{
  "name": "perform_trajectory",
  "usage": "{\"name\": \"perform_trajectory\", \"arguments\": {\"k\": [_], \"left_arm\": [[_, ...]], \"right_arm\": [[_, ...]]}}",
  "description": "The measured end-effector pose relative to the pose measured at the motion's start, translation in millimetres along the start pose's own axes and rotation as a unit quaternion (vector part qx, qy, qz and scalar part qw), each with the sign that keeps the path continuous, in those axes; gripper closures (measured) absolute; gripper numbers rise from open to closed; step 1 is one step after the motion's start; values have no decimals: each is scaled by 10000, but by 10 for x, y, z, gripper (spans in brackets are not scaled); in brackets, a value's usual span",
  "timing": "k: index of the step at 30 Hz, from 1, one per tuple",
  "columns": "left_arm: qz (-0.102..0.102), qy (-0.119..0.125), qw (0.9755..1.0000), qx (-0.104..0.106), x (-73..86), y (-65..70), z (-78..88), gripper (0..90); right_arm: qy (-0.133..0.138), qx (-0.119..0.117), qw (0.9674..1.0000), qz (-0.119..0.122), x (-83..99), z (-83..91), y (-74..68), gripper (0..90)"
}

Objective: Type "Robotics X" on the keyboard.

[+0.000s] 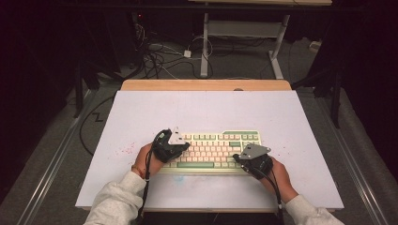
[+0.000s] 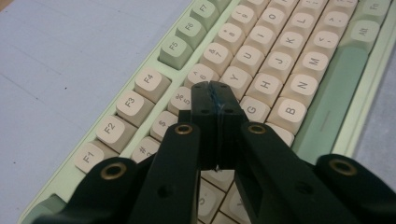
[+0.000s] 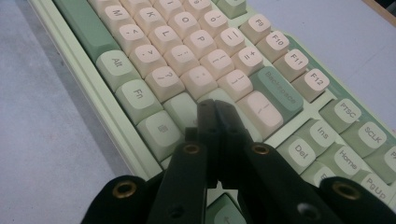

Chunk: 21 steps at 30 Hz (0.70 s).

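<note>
A: High view: the keyboard (image 1: 212,151) lies near the table (image 1: 206,110) front edge, left gripper (image 1: 170,143) and right gripper (image 1: 253,158) over its ends.

B: Left gripper view: jaws clenched, empty, above the keyboard's letter keys (image 2: 261,70).

A: Right gripper view: clenched too, empty, near Backspace (image 3: 278,92).
</note>
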<state>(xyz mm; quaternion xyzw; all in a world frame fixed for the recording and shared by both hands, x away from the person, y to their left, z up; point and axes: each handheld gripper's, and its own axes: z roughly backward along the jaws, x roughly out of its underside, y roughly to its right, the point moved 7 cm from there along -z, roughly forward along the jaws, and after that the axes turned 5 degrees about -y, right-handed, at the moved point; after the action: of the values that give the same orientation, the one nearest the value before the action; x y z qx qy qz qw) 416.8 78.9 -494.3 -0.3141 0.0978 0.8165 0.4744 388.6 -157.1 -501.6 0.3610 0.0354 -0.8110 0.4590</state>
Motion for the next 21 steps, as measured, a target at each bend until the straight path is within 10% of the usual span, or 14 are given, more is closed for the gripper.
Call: {"name": "perform_trajectory", "arguments": {"k": [21], "left_arm": [[4, -151, 9999, -5, 10, -24, -61, 873]], "right_arm": [[-2, -9, 10000, -18, 1, 0, 0, 900]]}}
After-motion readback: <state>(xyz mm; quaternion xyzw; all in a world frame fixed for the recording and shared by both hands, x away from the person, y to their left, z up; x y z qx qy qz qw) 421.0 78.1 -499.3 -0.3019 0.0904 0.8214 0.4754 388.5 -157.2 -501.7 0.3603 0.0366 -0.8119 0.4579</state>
